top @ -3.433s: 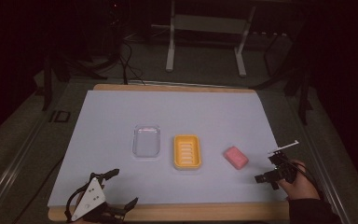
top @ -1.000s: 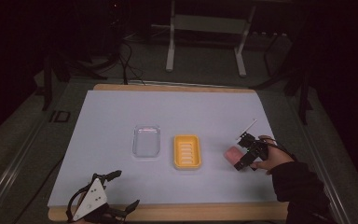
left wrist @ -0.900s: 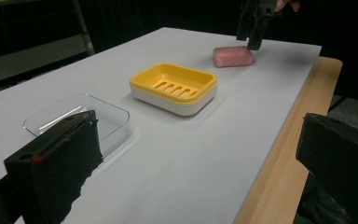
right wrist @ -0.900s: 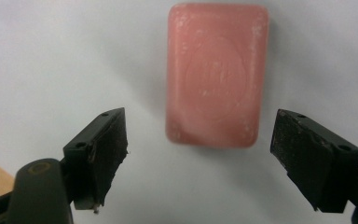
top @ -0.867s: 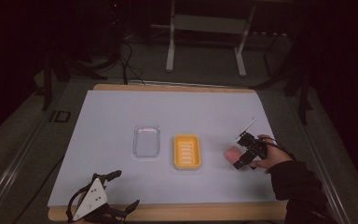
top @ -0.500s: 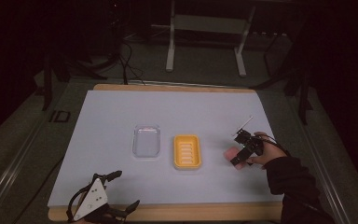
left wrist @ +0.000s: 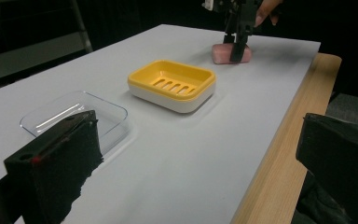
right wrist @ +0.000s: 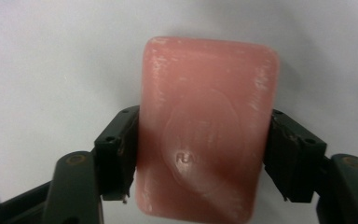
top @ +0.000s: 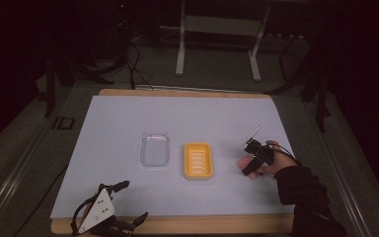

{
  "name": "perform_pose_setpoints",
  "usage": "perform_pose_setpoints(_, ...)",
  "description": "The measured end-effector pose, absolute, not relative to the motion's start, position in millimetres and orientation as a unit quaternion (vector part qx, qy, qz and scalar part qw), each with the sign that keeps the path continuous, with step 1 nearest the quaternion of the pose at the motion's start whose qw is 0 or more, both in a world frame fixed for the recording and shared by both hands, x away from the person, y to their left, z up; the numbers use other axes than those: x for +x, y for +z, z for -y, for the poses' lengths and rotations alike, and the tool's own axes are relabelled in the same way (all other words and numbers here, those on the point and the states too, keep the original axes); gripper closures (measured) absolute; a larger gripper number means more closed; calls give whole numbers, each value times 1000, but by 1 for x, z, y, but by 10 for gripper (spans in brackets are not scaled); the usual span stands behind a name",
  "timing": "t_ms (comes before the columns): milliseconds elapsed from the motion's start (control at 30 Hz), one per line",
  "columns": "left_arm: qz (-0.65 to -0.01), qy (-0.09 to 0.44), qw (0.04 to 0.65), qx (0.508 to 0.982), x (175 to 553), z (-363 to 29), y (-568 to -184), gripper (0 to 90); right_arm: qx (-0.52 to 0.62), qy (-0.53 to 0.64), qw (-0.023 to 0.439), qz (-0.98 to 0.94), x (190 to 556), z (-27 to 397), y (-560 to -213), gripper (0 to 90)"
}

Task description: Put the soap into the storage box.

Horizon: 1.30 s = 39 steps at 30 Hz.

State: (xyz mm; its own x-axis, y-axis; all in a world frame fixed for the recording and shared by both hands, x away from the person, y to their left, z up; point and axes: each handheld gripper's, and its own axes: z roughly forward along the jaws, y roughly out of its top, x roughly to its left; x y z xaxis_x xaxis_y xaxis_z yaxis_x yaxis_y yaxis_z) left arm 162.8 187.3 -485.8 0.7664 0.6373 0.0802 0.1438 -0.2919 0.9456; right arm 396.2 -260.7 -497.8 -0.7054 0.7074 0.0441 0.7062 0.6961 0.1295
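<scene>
A pink soap bar lies flat on the white table sheet, right of the yellow soap dish. My right gripper points down over it; its jaws have just been closing and both pads now press the bar's long sides. From the high view that right gripper and the hand cover most of the soap bar. In the left gripper view the soap bar rests on the sheet under the right gripper. My left gripper lies at the front left edge, jaws wide apart, nothing between them.
A clear plastic tray sits just left of the soap dish. The white sheet covers a wooden board whose bare edge runs along the front. A metal stand and cables are on the floor behind.
The right hand came in from the table's right edge, leftward and down onto the soap, and its jaws closed on the bar. The left gripper has stayed put.
</scene>
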Motion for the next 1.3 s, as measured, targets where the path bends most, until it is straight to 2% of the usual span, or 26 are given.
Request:
perform_pose_setpoints(267,-253,228,538,771,163,-187,-486,3,367,42,35,-928,392,252,-499,370)
perform_pose_setpoints(767,-255,229,539,769,163,-187,-486,3,493,12,41,-869,388,247,-497,374)
perform_pose_setpoints(900,-255,229,540,769,163,-187,-486,3,523,26,27,-851,387,247,-491,374)
perform_pose_setpoints(1300,-250,223,543,770,161,-185,-486,3,557,49,61,-827,381,243,-452,375)
